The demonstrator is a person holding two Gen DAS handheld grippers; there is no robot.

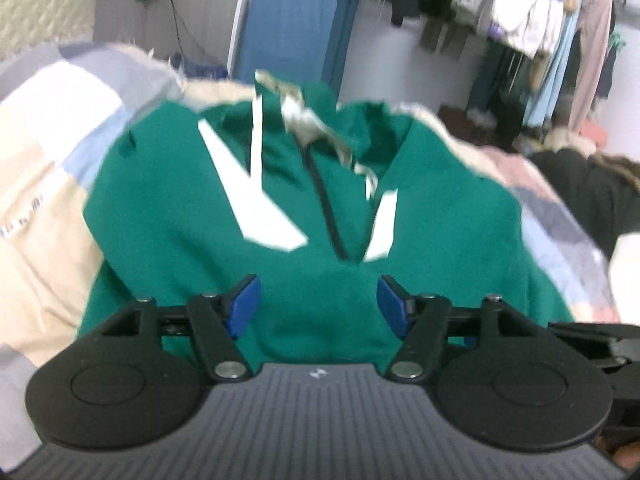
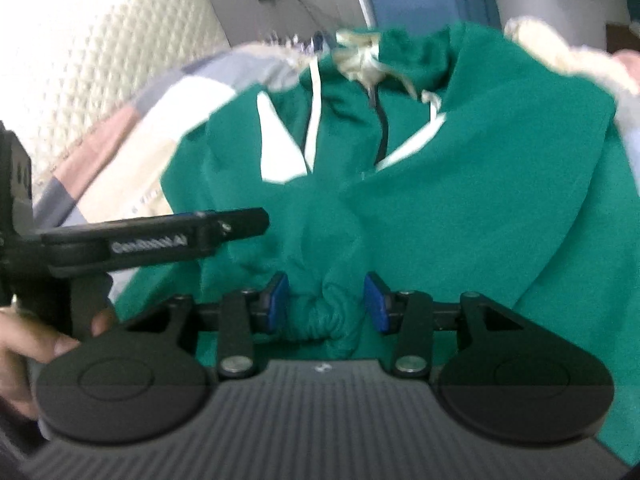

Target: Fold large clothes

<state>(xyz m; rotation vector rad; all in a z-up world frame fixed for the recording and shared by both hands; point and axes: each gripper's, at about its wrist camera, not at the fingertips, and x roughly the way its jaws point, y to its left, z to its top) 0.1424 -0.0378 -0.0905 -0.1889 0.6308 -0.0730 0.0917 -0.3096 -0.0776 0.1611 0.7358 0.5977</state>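
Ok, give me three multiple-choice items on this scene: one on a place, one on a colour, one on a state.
1. Where does the hoodie lie?
A. on a patchwork blanket
B. on a hanger
C. in a basket

2. What colour are the stripes on its chest?
A. red
B. white
C. black

3. How is the left gripper?
A. shut on a sleeve
C. out of view
B. open over the hoodie

Answers:
1 A: blanket squares show around the green cloth.
2 B: white slanted stripes flank the zip.
3 B: its blue pads stand wide apart, with flat cloth between them.
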